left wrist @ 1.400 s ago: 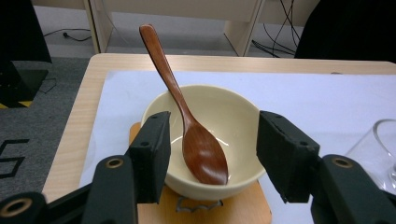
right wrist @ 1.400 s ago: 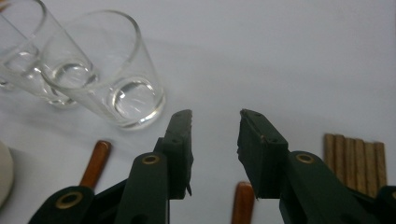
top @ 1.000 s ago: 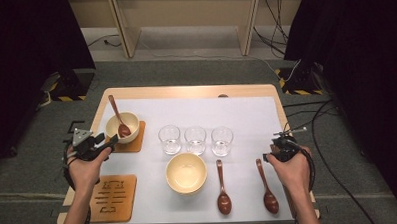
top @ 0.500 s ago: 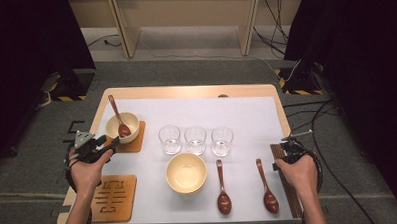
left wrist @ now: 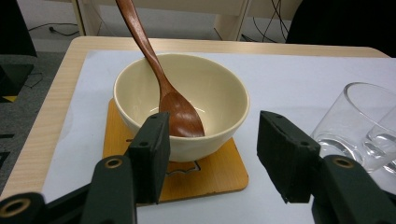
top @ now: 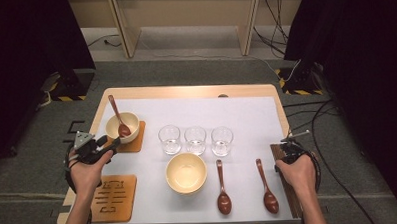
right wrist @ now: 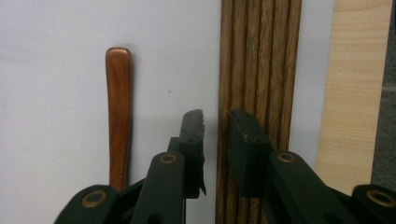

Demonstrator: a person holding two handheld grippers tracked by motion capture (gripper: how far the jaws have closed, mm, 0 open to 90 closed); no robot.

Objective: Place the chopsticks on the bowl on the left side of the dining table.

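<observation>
Wooden slats of a dark ribbed strip lie along the counter's right edge, where the right tool now points down over them; its jaws have just been closing and stand narrowly apart, with only the strip's left edge showing in the gap and nothing pinched. Against 1 second earlier, the right hand has dropped and slid outward to that edge, away from the 2 loose spoons; the nearer spoon's handle lies just beside the tool. The left tool has kept its place, jaws spread wide and empty, aimed at the cream bowl on its orange coaster, a brown spoon leaning inside. 3 glasses and a second bowl sit unchanged mid-counter.
</observation>
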